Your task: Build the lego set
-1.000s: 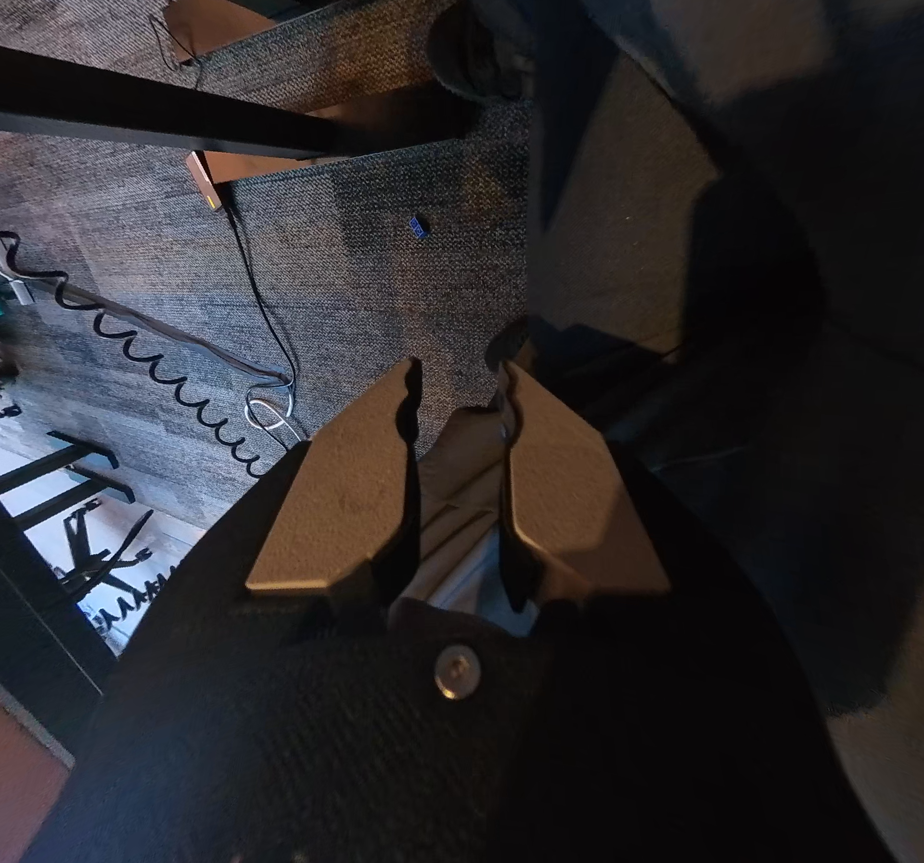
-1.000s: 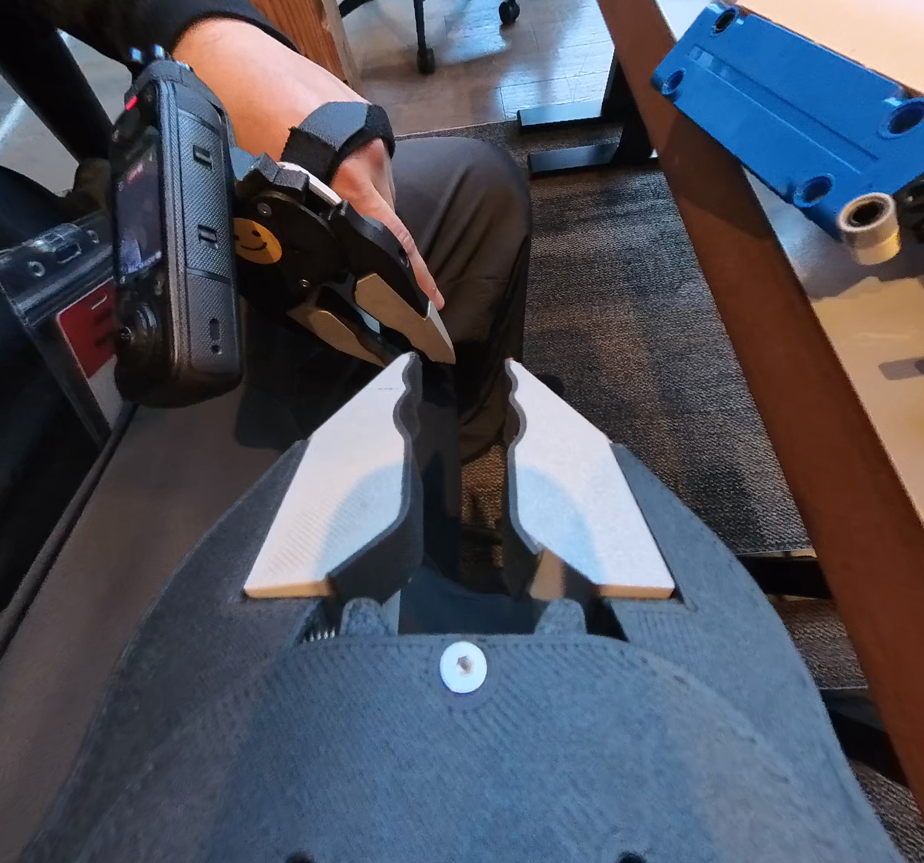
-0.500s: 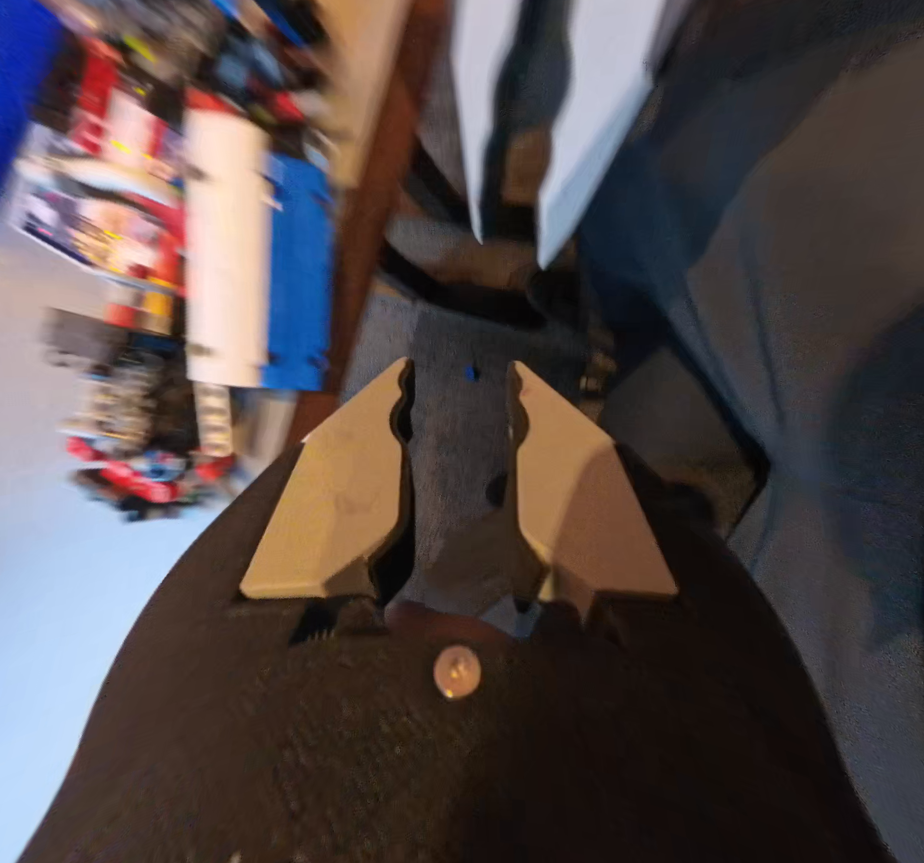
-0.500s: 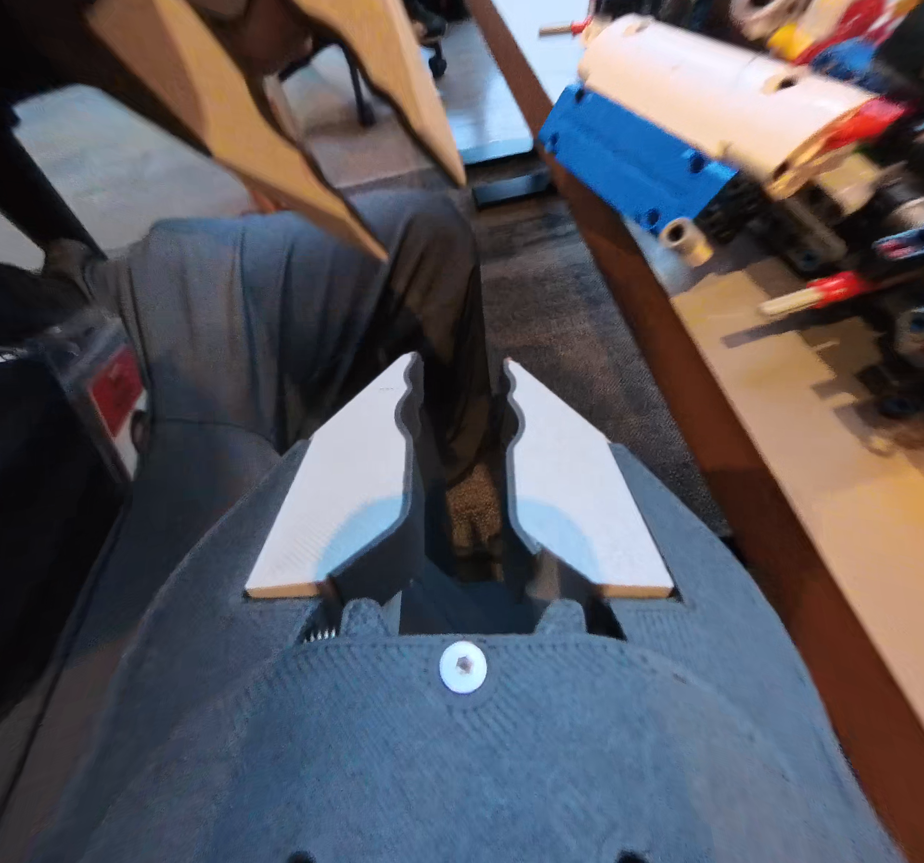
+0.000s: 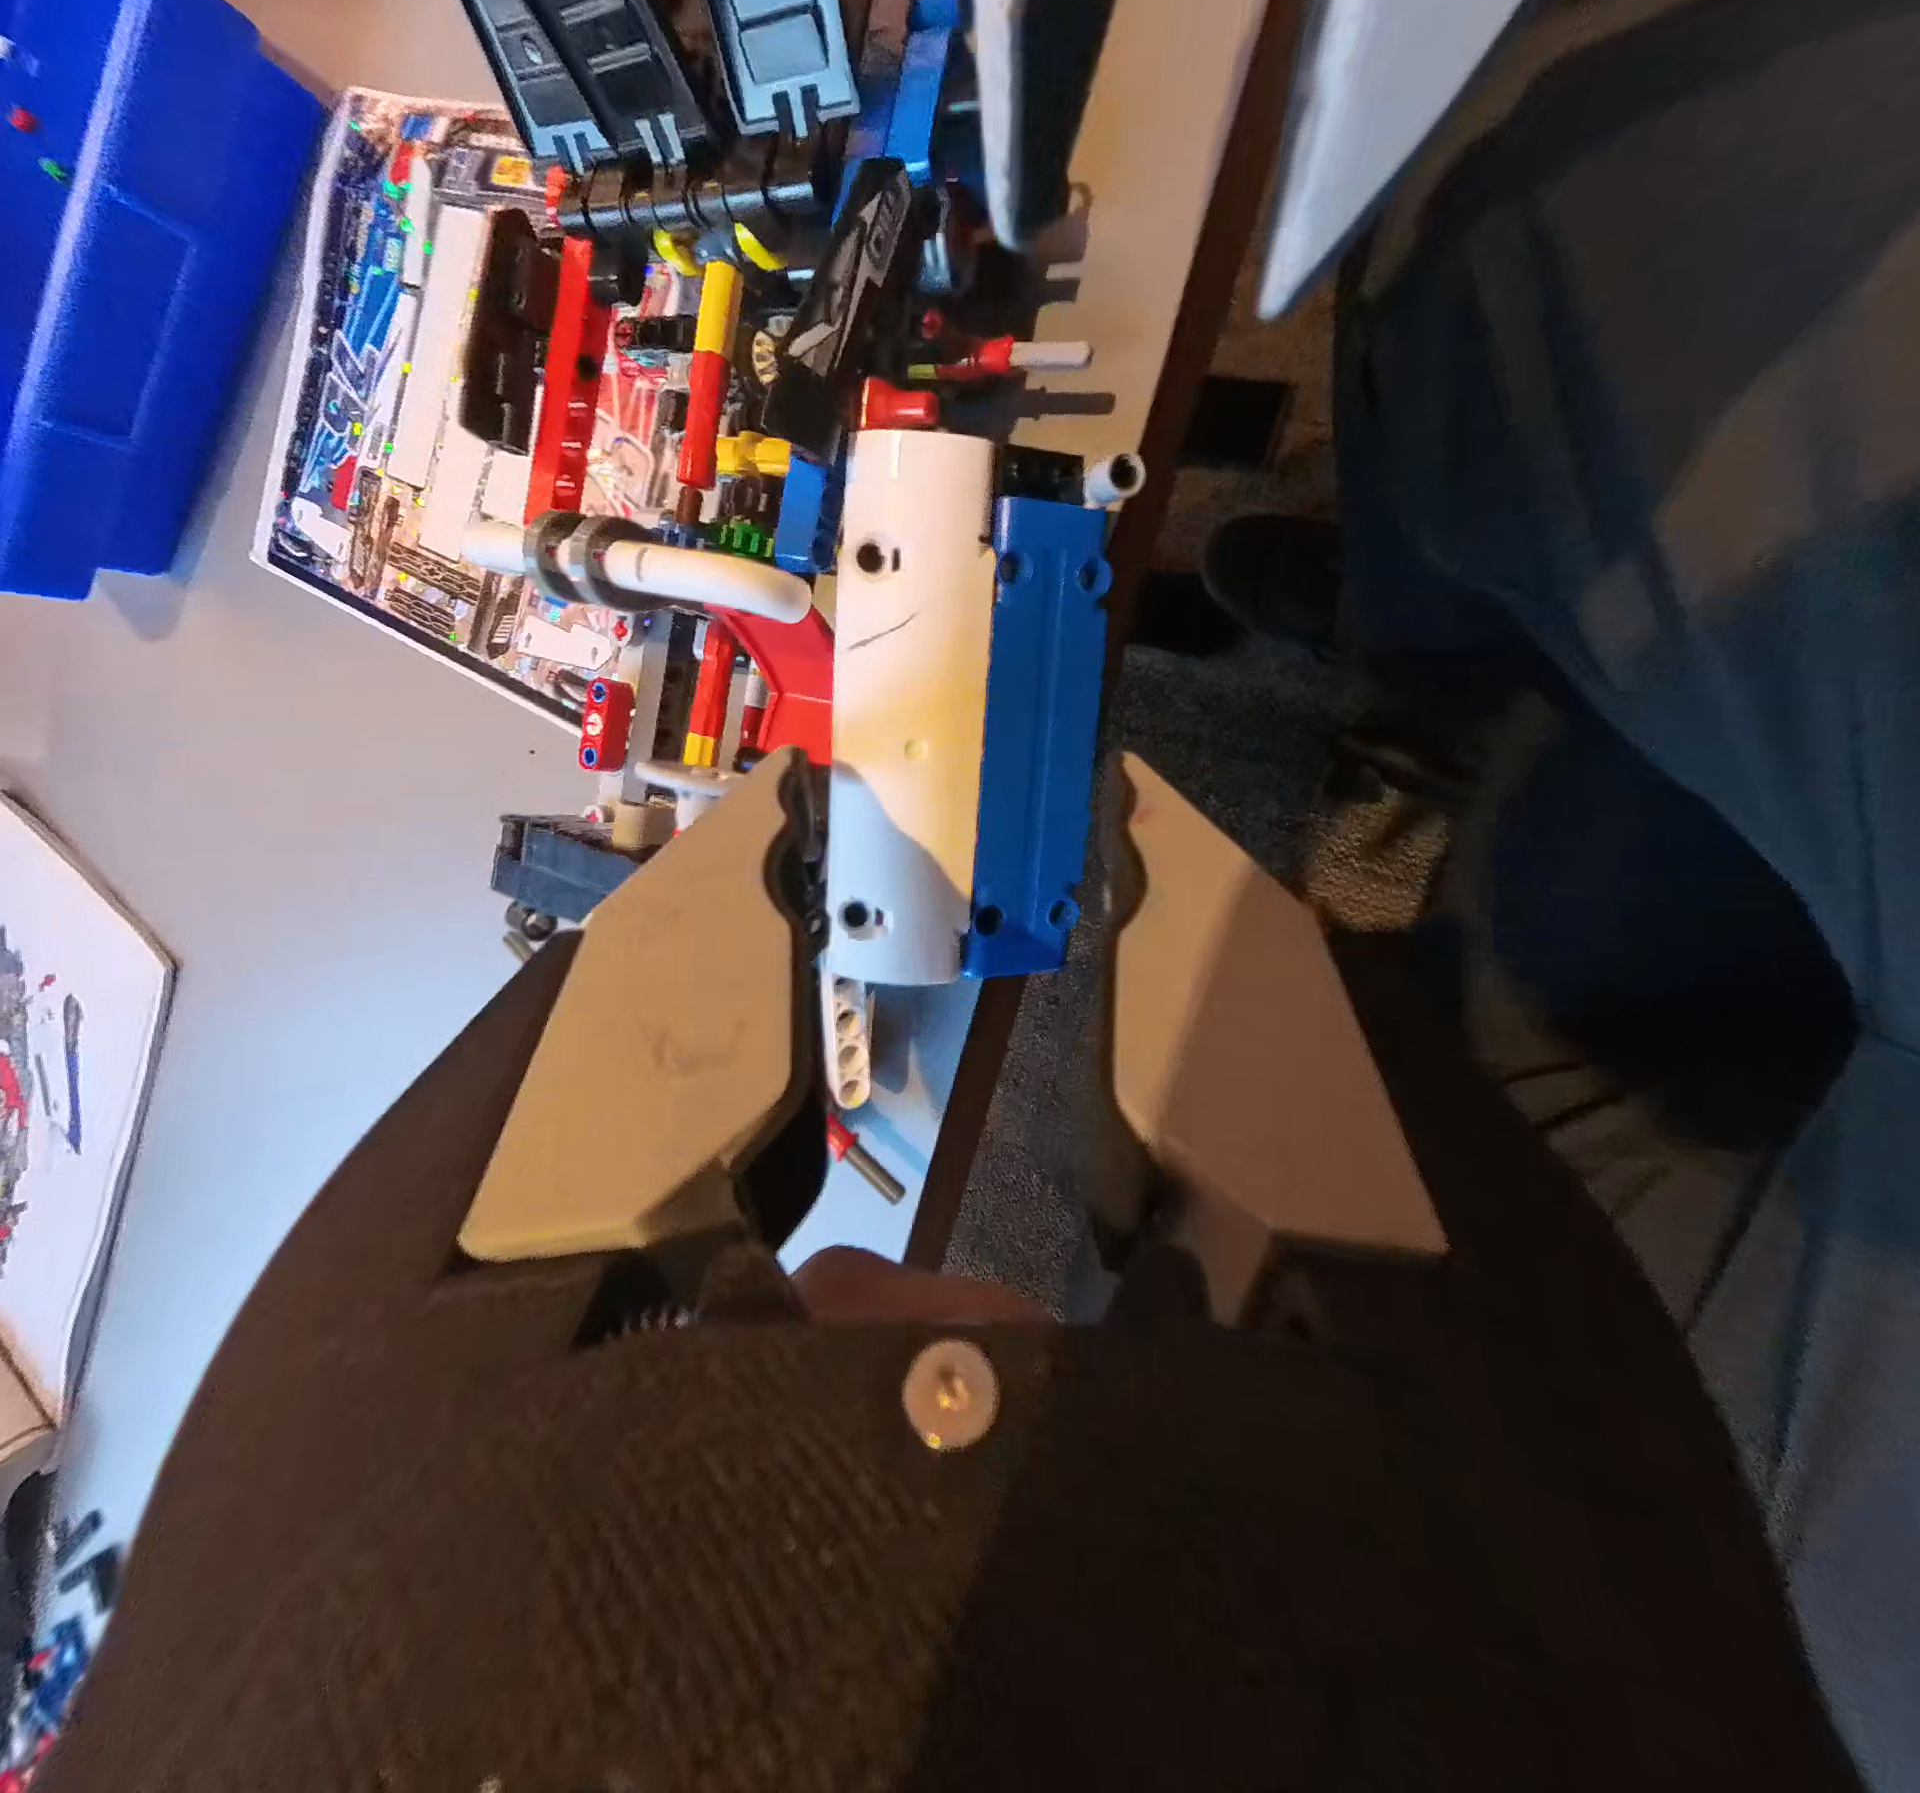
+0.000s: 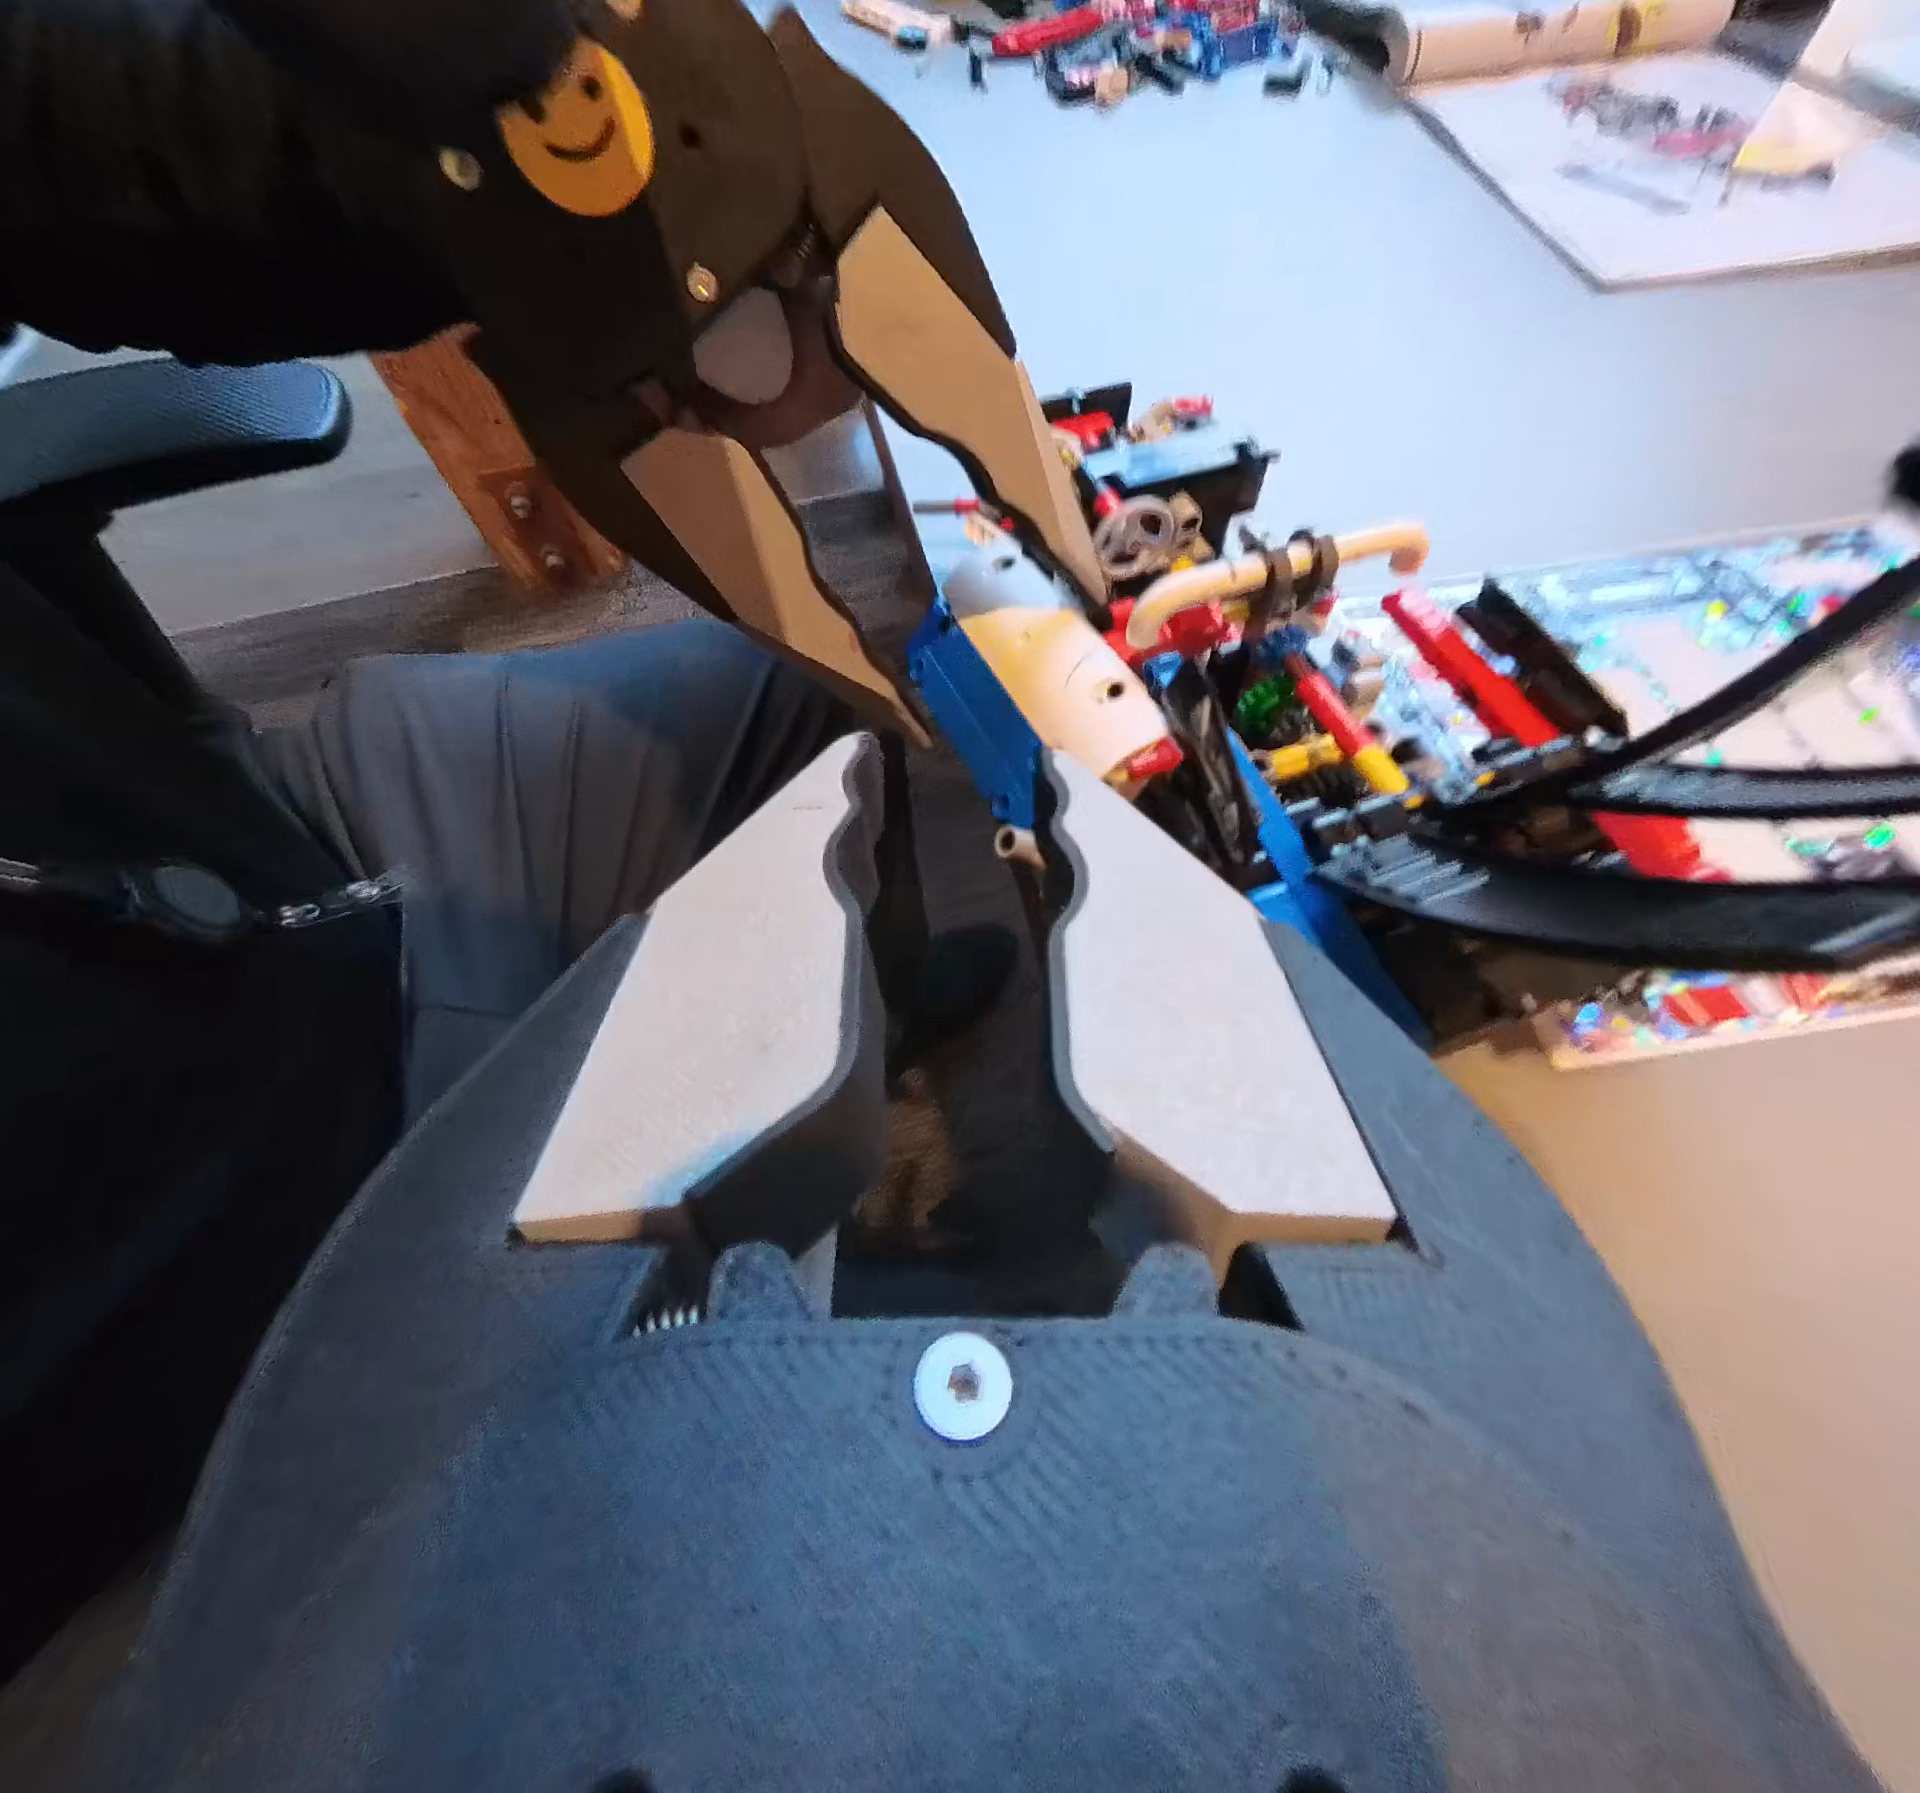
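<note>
The partly built lego model (image 5: 935, 704) sat at the near edge of the white table (image 5: 312, 860), its white and blue side panels flush with the rim. The left gripper (image 5: 961, 787) was spread wide, its fingers flanking those panels on both sides; contact could not be judged. The right gripper (image 6: 961, 756), gaping and empty, hung off the table's edge just beside the model's blue panel (image 6: 977, 735).
</note>
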A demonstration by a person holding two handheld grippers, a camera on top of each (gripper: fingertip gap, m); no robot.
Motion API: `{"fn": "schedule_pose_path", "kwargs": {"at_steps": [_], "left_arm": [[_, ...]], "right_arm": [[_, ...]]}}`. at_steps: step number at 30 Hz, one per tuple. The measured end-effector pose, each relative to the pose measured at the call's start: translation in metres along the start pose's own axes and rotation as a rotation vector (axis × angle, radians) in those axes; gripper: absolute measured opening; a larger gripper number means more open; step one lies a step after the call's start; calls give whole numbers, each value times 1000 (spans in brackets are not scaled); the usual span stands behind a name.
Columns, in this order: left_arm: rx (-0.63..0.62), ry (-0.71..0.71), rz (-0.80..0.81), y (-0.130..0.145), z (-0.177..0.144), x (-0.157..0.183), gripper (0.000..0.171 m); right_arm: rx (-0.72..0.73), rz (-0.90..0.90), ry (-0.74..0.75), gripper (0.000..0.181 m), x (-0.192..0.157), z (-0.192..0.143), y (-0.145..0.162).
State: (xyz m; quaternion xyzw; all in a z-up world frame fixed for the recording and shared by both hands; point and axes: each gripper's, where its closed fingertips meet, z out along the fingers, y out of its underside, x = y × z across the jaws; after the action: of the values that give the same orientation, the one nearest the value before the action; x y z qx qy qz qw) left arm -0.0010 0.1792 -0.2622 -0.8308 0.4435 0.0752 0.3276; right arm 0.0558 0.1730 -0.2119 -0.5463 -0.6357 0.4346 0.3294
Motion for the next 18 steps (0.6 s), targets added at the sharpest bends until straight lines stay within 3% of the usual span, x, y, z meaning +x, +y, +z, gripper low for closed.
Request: {"fn": "schedule_pose_path", "kwargs": {"at_steps": [7,13,18], "left_arm": [[-41,22,23,5,16,3,52],[-66,-89,62,5,15,0,51],[-119,-259,154,6,12,-5,51]], "right_arm": [[-20,173,-21,27,-2,15,40],[45,107,-11,25,11,3,-10],[-147,-54,191,6,46,3,-16]]}}
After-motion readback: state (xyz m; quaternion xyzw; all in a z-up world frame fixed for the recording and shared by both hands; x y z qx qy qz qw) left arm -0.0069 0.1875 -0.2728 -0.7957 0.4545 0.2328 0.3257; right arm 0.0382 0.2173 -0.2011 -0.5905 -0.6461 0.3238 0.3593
